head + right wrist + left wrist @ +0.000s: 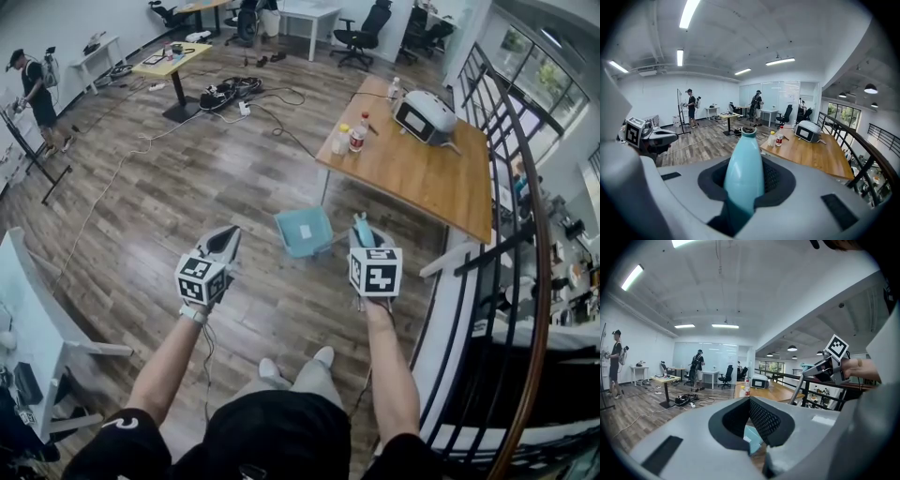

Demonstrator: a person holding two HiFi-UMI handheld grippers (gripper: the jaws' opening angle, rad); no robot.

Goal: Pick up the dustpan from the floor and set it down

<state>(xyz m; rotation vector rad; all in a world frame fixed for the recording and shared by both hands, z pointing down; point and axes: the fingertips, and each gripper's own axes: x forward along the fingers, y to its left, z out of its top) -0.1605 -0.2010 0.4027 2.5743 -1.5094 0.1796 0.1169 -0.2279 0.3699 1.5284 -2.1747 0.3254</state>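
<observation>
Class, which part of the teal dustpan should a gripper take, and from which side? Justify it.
The handle, from above, with a jaw on each side. It is slim and rounded, so it fits between them; the rest of the dustpan is wide and flat. The right gripper holds it so, with the tip poking past the jaws.

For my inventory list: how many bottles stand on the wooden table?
2: a yellow-capped bottle and a red-capped bottle, side by side near the wooden table's left corner in the head view. A small item beside the white device may be a third; too small to tell.
</observation>
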